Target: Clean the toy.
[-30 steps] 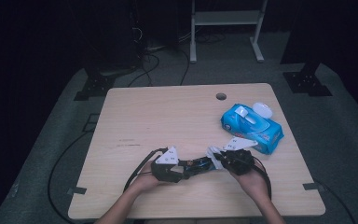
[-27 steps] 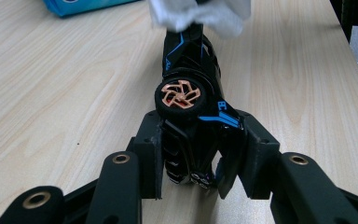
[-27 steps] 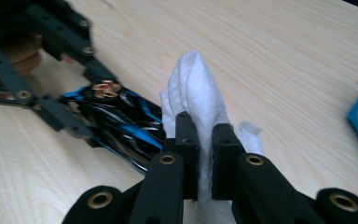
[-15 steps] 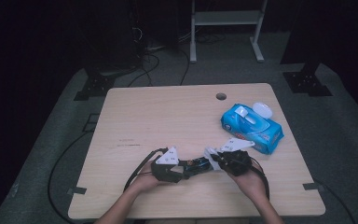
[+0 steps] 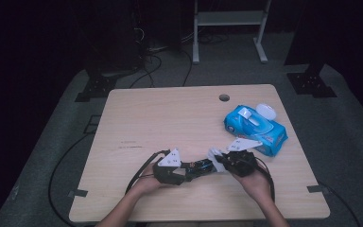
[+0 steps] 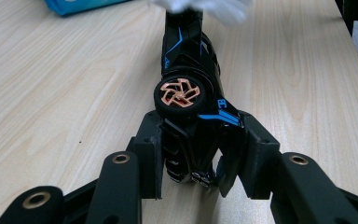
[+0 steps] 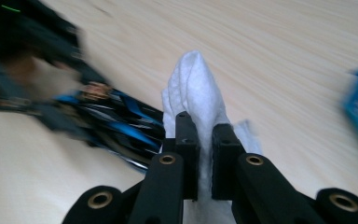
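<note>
A black toy car (image 6: 191,84) with blue trim and a copper-spoked wheel lies on its side near the front of the wooden table (image 5: 170,113). My left gripper (image 6: 191,161) is shut on its near end; in the high view this gripper (image 5: 182,173) sits left of the car (image 5: 199,166). My right gripper (image 7: 204,161) is shut on a folded white wipe (image 7: 196,88), which stands up between its jaws. The high view puts the right gripper (image 5: 221,161) and the wipe (image 5: 215,154) at the car's right end, with the wipe against the car. The car (image 7: 116,123) looks blurred beside the wipe.
A blue pack of wet wipes (image 5: 255,125) with a white flip lid lies at the table's right side, just beyond my right hand. A round cable hole (image 5: 224,98) is near the far edge. Cables trail from both grippers over the front edge.
My right gripper with the wipe has shifted slightly along the car's end. The left gripper and the car have stayed put.
</note>
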{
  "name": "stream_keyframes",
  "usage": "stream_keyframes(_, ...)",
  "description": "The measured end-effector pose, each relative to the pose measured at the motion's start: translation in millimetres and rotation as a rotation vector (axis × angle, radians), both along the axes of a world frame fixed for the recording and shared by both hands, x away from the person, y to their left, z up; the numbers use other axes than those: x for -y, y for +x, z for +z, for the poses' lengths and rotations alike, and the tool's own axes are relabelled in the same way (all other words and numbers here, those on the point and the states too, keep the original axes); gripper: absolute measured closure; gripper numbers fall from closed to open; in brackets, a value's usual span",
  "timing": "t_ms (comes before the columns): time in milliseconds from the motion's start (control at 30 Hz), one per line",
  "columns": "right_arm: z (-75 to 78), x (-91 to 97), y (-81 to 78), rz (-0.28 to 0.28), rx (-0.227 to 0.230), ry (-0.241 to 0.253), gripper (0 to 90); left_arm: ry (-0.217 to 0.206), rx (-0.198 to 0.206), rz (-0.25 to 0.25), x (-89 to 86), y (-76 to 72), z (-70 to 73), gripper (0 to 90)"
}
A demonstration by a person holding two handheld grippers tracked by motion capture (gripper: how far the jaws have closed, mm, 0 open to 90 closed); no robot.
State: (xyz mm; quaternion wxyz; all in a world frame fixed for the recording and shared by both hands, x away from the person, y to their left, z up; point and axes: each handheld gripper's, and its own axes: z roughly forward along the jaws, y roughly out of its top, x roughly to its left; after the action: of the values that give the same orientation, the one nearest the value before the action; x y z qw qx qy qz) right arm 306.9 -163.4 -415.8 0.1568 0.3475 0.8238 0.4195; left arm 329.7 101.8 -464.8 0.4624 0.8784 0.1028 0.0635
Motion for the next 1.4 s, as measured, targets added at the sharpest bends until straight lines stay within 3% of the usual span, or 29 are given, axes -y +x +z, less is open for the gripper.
stream_keyframes(67,-0.9,-9.6,-1.9,0.031,0.009,-0.029,83.9,0.002,0.003,0.002,0.2,-0.5,0.1,57.6)
stream_keyframes(200,-0.7,-5.2,0.4,-0.001,0.017,-0.049,83.9,0.011,0.014,-0.001,0.6,-1.6,0.9,57.6)
stream_keyframes(267,1.3,14.5,5.2,-0.070,-0.024,0.011,83.9,0.005,0.007,0.001,0.3,-1.1,0.3,57.6)
stream_keyframes(333,2.0,22.6,6.7,-0.091,-0.028,0.017,83.9,0.006,0.008,0.001,0.3,-1.0,0.3,57.5)
stream_keyframes(400,-0.2,23.2,7.1,-0.063,-0.037,0.036,83.9,0.009,0.011,-0.001,0.4,-1.1,0.5,57.5)
stream_keyframes(467,-3.8,18.9,7.5,-0.040,-0.032,0.007,83.9,0.012,0.013,-0.001,0.3,-1.3,0.7,57.4)
stream_keyframes(533,-4.0,19.3,8.3,-0.038,-0.030,0.011,83.9,0.009,0.012,-0.001,0.3,-1.4,0.4,57.5)
stream_keyframes(600,-3.5,23.4,9.5,-0.086,-0.010,-0.074,83.9,0.014,0.014,0.000,0.3,-1.5,0.7,57.5)
stream_keyframes(667,-3.8,28.4,9.1,-0.083,-0.030,-0.029,83.9,0.014,0.013,0.000,0.4,-1.5,0.6,57.4)
stream_keyframes(733,-0.8,24.2,6.7,-0.053,-0.020,-0.013,83.9,0.013,0.014,0.000,0.4,-1.5,0.6,57.4)
stream_keyframes(767,-0.8,24.2,6.7,-0.053,-0.020,-0.013,83.9,0.013,0.014,0.000,0.4,-1.5,0.6,57.4)
stream_keyframes(800,2.5,16.5,4.2,-0.011,-0.010,-0.005,83.9,0.011,0.013,0.000,0.3,-1.2,0.4,57.4)
stream_keyframes(867,1.4,10.7,3.7,0.002,-0.008,-0.033,83.8,0.012,0.012,0.000,0.1,-1.3,0.3,57.4)
stream_keyframes(967,-2.1,18.1,7.4,-0.040,-0.019,-0.028,83.9,0.017,0.020,-0.005,1.0,-2.4,0.6,57.6)
stream_keyframes(1033,-1.2,23.7,7.9,-0.079,-0.016,-0.059,83.8,0.019,0.022,-0.005,1.2,-2.6,0.6,57.6)
stream_keyframes(1167,2.1,22.9,5.2,-0.030,-0.017,0.005,83.8,0.017,0.013,-0.002,0.6,-1.4,0.0,57.6)
stream_keyframes(1267,-2.3,15.0,5.2,0.011,-0.015,-0.024,83.8,0.024,0.023,-0.002,1.3,-2.6,0.5,57.6)
stream_keyframes(1333,-3.0,17.4,6.0,0.005,-0.018,-0.016,83.8,0.023,0.026,-0.004,1.6,-2.6,0.5,57.7)
stream_keyframes(1400,-3.0,24.3,7.9,-0.053,-0.010,-0.047,83.9,0.016,0.016,-0.001,1.3,-2.2,0.0,57.7)
